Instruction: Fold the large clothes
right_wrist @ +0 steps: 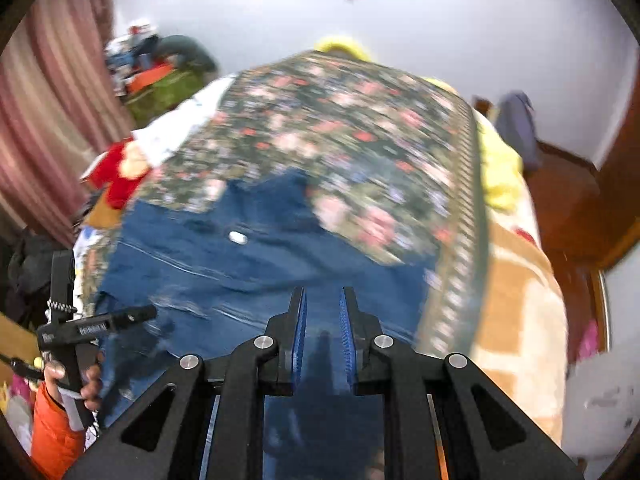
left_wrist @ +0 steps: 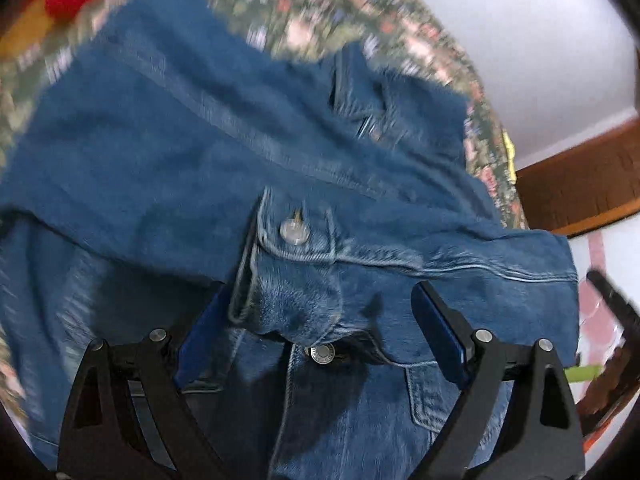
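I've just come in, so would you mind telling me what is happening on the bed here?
A person with a handheld gripper in each hand is folding a blue denim jacket that lies on a floral bedspread. The left gripper stands wide open just over a buttoned cuff folded across the jacket, gripping nothing. The right gripper is shut and empty above the denim. Both views are blurred.
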`<state>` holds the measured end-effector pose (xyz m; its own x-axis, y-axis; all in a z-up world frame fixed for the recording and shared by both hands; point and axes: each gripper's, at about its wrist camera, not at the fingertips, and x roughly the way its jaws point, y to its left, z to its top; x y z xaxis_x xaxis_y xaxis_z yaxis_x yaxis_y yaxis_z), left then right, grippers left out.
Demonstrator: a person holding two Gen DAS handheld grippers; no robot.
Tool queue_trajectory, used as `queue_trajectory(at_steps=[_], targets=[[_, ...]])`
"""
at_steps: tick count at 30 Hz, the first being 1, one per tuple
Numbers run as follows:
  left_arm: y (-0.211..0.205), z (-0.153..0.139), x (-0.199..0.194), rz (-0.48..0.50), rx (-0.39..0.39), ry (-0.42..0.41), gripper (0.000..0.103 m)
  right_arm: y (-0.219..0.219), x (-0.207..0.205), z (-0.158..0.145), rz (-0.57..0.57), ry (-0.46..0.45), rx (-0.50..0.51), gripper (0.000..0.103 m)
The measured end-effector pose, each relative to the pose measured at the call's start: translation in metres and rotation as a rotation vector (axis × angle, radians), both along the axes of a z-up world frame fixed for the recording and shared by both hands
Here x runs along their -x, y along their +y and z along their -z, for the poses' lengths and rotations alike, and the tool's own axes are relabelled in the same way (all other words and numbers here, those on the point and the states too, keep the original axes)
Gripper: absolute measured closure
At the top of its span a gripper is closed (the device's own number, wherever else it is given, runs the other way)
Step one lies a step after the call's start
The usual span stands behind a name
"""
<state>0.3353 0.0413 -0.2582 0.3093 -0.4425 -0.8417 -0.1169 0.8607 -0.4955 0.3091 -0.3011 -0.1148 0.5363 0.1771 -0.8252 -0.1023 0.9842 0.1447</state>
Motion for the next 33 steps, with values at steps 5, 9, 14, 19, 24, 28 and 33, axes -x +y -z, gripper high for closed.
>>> queue_trajectory(at_steps=[5, 9, 14, 19, 24, 28, 33], targets=[[-0.009, 0.027, -0.004, 0.004, 0.059, 0.092, 0.045, -0.048, 0.013, 0.041, 0.062, 0.093, -0.042, 0.090], [-0.029, 0.000, 0.001, 0.037, -0.139, -0.035, 0.068, -0.062, 0.023, 0.070, 0.079, 0.150, -0.089, 0.090], [-0.066, -0.051, 0.000, 0.106, -0.430, -0.259, 0.076, -0.068, 0.026, 0.073, 0.089, 0.149, -0.122, 0.090], [-0.069, -0.129, -0.026, 0.102, -0.508, -0.474, 0.079, -0.062, 0.022, 0.052, 0.086, 0.105, -0.115, 0.090], [-0.063, -0.210, -0.035, 0.054, -0.572, -0.710, 0.079, -0.049, 0.011, 0.031, 0.080, 0.056, -0.105, 0.090], [-0.038, -0.241, -0.041, 0.000, -0.614, -0.783, 0.079, -0.029, -0.004, 0.021, 0.054, 0.032, -0.107, 0.090], [0.011, -0.213, -0.054, -0.045, -0.643, -0.691, 0.079, 0.013, -0.030, 0.041, -0.008, 0.084, -0.045, 0.090]])
